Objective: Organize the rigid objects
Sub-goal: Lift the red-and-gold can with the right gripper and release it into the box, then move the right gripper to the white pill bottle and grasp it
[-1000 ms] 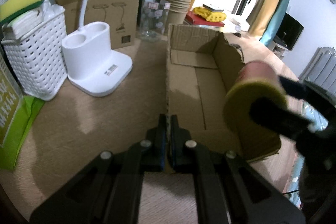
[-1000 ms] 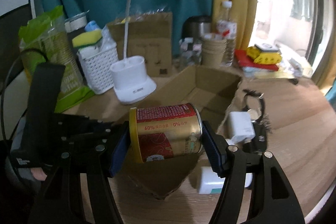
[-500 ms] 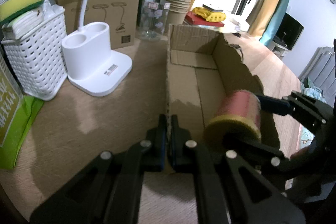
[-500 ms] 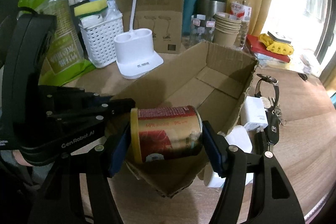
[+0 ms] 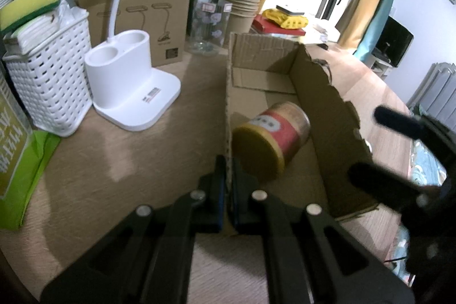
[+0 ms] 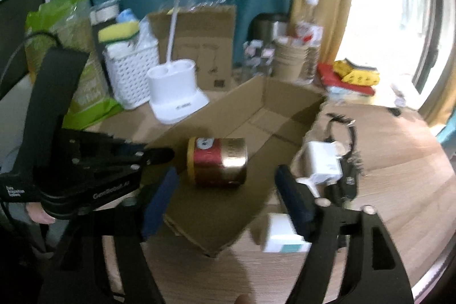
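Observation:
A red and gold can (image 5: 270, 138) with a yellow lid lies on its side on the floor of the open cardboard box (image 5: 322, 110), close to the box's near end. My right gripper (image 6: 225, 171) hangs just in front of the can (image 6: 218, 161). Its jaws are opening, and the blue pads (image 6: 290, 195) stand clear on either side. From the left wrist this gripper (image 5: 384, 153) shows blurred beyond the box's right wall. My left gripper (image 5: 228, 161) is shut on the top edge of the box's left wall (image 6: 228, 116).
A white lamp base (image 5: 128, 84), a white basket (image 5: 48, 87) and a green bag (image 5: 17, 155) stand left of the box. Right of it lie a white charger (image 6: 325, 158), keys (image 6: 347, 161) and a small white box (image 6: 285, 235). Cups and bottles line the back.
The can went down into the box and left the right gripper, whose jaws have widened and drawn back. The left gripper kept its hold on the box wall.

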`<action>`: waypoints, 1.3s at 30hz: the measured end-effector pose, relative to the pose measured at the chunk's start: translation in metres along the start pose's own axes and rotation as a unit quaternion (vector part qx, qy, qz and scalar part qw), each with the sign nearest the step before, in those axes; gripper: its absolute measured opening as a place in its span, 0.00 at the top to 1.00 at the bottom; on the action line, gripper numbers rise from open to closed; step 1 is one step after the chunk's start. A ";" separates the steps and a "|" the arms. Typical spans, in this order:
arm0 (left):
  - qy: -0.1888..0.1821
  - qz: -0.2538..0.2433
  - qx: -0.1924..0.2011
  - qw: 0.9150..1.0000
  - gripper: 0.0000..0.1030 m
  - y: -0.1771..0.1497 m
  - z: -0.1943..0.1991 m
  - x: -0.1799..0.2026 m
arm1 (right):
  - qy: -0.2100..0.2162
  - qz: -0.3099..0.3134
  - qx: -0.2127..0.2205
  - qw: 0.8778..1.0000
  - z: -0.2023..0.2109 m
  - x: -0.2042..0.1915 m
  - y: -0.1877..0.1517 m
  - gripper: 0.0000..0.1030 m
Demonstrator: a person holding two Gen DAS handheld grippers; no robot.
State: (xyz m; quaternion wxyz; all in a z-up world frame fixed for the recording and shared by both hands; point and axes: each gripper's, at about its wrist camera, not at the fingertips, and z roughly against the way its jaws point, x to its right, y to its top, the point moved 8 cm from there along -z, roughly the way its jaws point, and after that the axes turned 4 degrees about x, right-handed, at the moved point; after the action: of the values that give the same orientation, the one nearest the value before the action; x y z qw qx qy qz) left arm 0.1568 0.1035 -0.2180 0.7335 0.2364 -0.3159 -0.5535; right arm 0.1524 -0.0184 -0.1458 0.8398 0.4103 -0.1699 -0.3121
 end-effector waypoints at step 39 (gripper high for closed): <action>0.013 -0.008 -0.001 1.000 0.96 -0.001 -0.001 0.000 | -0.066 -0.081 -0.005 0.995 0.015 0.074 -0.070 0.19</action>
State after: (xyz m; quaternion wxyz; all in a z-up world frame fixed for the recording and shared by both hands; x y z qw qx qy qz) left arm 0.1564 0.1031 -0.2192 0.7330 0.2453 -0.3040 -0.5569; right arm 0.1725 -0.1091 -0.1905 0.8009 0.3969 -0.1896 -0.4062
